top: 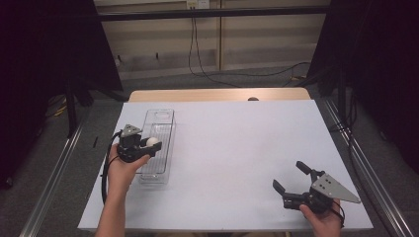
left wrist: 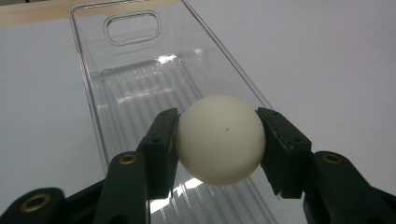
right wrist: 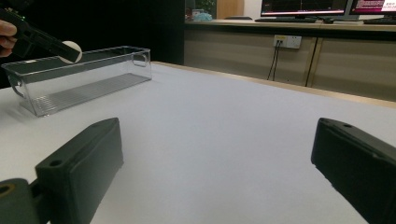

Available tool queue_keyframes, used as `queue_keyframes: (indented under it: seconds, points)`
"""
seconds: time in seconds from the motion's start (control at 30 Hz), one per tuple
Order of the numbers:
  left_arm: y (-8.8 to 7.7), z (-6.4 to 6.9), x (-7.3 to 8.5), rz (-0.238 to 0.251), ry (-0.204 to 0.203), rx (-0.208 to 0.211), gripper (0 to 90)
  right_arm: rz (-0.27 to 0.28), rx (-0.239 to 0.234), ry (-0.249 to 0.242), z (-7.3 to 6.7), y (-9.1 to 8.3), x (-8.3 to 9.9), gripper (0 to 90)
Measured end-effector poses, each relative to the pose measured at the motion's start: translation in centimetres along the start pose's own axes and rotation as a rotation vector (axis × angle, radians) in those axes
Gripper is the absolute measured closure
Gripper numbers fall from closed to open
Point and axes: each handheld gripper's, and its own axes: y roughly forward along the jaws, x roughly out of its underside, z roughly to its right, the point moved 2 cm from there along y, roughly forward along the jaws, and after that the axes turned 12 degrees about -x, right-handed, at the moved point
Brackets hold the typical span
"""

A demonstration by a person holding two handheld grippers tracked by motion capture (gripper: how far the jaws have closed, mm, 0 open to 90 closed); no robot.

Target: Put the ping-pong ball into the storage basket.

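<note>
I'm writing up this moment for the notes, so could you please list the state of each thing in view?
White ball: clamped in the left gripper, held above the bin.
Clear plastic bin: upright on the table, empty.
Right gripper: open, holding nothing, over the white table.

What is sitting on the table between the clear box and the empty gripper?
Nothing: in the high view, bare white table separates the clear box from the right gripper.
</note>
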Motion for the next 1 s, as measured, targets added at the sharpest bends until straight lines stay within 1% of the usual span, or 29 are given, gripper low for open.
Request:
queue_keyframes:
  seconds: [0.03,0.07,0.1,0.13,0.2,0.3,0.37,0.47,0.5,0.57,0.6,0.7,0.73,0.8,0.83,0.93,0.97,1.0]
  points:
    - [0.03,-0.03,0.03,-0.001,0.001,-0.002,51.0,0.0,0.0,0.001,0.01,0.01,0.0,1.7]
    - [0.09,-0.01,0.07,0.002,-0.008,-0.004,51.0,0.002,0.007,0.003,0.01,0.03,0.0,1.6]
    - [0.05,-0.14,0.1,-0.002,0.006,-0.003,51.0,0.003,0.006,0.007,0.0,0.07,0.02,1.7]
    - [0.05,-0.16,0.11,-0.005,0.007,-0.002,51.0,0.003,0.005,0.009,-0.03,0.08,0.03,1.7]
    - [0.07,-0.11,0.14,-0.001,-0.006,-0.003,51.0,0.001,0.006,0.006,-0.03,0.08,0.03,1.7]
    - [0.07,-0.17,0.16,-0.007,0.003,-0.004,51.0,0.003,0.006,0.006,-0.03,0.11,0.01,1.7]
    - [0.12,-0.1,0.2,-0.007,-0.005,-0.002,50.9,0.003,0.006,0.008,0.0,0.1,0.02,1.7]
    - [0.12,-0.19,0.25,-0.011,0.003,-0.001,50.9,-0.001,0.001,0.003,0.01,-0.01,0.01,1.7]
    - [0.15,-0.1,0.25,-0.01,-0.007,0.001,50.9,-0.003,0.0,0.004,0.0,-0.03,0.0,1.7]
    - [0.16,-0.18,0.27,-0.016,0.009,0.003,50.9,0.001,0.006,0.002,0.01,-0.04,-0.02,1.7]
    - [0.2,-0.09,0.28,-0.014,0.001,0.004,50.9,0.003,0.007,0.003,0.0,-0.03,-0.02,1.7]
    - [0.27,-0.03,0.34,-0.011,-0.003,0.003,50.9,0.003,0.006,0.002,0.01,-0.02,-0.04,1.7]
    - [0.32,0.04,0.35,-0.007,-0.013,0.004,50.9,0.003,0.006,0.002,0.01,-0.03,-0.04,1.7]
    - [0.32,0.01,0.39,-0.01,-0.011,0.002,50.8,-0.003,0.0,0.003,-0.01,-0.06,0.0,1.7]
    - [0.31,-0.08,0.41,-0.012,-0.004,0.0,50.8,-0.001,-0.003,0.0,0.0,-0.04,0.0,1.7]
    - [0.27,-0.18,0.42,-0.017,-0.001,0.003,50.8,0.004,0.001,0.002,0.0,0.01,-0.03,1.7]
    - [0.26,-0.17,0.43,-0.017,-0.005,0.001,50.8,0.003,0.005,0.001,0.01,-0.02,-0.04,1.7]
    - [0.32,-0.09,0.45,-0.007,-0.019,0.001,50.8,0.001,0.003,0.002,0.03,-0.03,-0.03,1.6]
